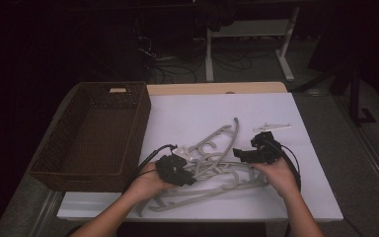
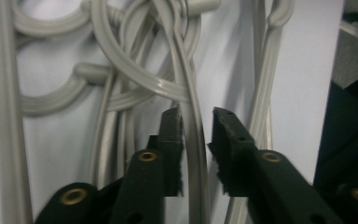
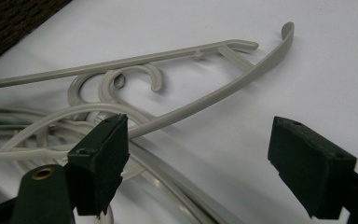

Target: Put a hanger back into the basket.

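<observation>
The left gripper point(image 2: 196, 128) is clamped on one hanger bar point(image 2: 193, 116) at the near side of the tangled hanger pile point(image 1: 212, 163) mid-table; this looks like the grasp step. The right gripper point(image 3: 223, 158) stands wide apart over the pile's right end, holding nothing. The next move likely calls for lifting that hanger free toward the basket point(image 1: 94, 131). Its bar runs away from the jaws.
</observation>
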Demonstrator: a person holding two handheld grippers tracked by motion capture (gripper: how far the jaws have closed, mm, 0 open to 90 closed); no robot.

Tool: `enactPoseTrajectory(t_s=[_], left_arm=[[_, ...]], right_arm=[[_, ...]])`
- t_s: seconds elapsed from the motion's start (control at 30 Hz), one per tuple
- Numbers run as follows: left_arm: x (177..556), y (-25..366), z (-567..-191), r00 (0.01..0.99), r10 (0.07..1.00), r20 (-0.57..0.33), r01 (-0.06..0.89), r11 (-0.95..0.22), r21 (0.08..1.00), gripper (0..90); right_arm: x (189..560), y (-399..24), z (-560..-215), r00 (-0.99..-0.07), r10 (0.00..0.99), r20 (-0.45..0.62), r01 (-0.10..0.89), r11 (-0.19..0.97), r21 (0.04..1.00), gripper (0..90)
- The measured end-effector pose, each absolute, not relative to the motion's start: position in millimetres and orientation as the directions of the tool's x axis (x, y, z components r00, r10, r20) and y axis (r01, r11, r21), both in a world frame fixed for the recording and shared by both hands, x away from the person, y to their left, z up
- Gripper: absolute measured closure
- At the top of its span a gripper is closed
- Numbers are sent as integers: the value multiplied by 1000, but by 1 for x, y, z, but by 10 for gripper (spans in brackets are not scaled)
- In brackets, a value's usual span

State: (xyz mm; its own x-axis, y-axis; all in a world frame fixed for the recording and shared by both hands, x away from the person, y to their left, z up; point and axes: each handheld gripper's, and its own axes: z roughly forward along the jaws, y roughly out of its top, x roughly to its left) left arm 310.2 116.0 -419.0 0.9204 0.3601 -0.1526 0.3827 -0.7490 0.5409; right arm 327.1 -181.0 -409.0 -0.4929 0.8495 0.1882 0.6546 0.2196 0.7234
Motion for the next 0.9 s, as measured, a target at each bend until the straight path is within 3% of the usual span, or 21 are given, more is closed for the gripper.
enactPoseTrajectory(t_s=[0.33, 0.53, 0.67, 0.9], left_arm=[[316, 111, -414, 901, 409, -146, 417, -723, 551, 822], [331, 84, -409, 882, 445, -155, 448, -691, 567, 821], [345, 61, -416, 851, 483, -208, 506, -646, 572, 820], [347, 27, -427, 852, 472, -227, 510, -646, 568, 776]], right_arm=[[323, -186, -403, -495, 848, 188, 634, 205, 746, 199], [318, -195, -391, -499, 847, 184, 602, 186, 776, 199], [313, -205, -387, -499, 847, 184, 585, 172, 793, 196], [309, -215, -384, -491, 851, 188, 576, 155, 802, 196]])
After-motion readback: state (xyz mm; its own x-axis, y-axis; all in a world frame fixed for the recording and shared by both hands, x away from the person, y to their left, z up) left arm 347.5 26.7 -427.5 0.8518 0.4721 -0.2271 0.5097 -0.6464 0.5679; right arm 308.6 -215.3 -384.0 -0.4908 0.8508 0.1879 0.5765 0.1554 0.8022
